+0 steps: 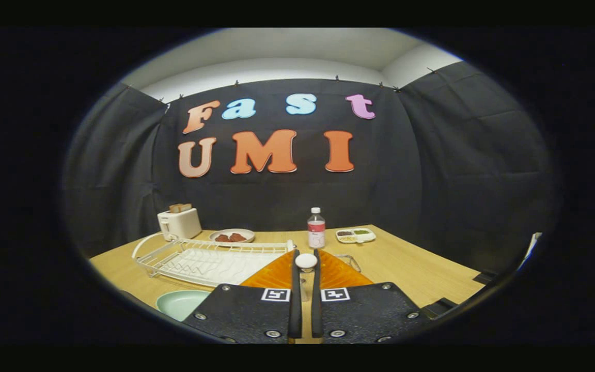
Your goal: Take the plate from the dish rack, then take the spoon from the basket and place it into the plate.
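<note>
- Gripper point(305, 258) — fingers nearly closed, clenched on a white spoon point(306, 260) over the orange basket point(271, 276).
- Pale green plate point(181, 304) — on table, beside the fingers, before the white dish rack point(209, 258).

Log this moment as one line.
hand-held gripper: shut on spoon | plate: on table, off dish rack | basket: under fingers

My fingers point(305, 279) pinch spoon point(306, 261) above basket point(339, 274); dish rack point(209, 261) left, plate point(181, 303) before it, bottle point(316, 228) beyond.
</note>
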Tool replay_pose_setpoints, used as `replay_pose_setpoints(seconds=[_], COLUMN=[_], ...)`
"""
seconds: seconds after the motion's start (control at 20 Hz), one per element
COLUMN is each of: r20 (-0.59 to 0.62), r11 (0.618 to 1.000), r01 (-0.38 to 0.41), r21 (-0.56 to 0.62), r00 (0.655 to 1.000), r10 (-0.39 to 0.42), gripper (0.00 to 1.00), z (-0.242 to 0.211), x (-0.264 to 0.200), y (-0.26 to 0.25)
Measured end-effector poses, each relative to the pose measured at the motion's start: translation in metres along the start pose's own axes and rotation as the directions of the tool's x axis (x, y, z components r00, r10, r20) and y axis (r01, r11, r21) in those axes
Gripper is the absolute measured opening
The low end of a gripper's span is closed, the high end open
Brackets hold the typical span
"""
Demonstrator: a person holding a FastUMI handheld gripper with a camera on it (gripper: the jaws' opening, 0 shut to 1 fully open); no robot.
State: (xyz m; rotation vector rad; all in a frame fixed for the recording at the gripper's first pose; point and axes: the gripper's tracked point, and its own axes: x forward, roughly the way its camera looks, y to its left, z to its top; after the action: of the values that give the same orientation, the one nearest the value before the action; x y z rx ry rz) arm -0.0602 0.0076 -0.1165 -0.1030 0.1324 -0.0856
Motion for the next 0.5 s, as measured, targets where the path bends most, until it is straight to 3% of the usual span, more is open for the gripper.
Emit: replay_pose_setpoints(seconds=[0.5], r20=[-0.043], r11=[0.986], r01=[-0.165], r21=[0.025], r00=[0.985], r10=[0.166], gripper=[0.07], z=[-0.024], x=[-0.036], y=[0.076])
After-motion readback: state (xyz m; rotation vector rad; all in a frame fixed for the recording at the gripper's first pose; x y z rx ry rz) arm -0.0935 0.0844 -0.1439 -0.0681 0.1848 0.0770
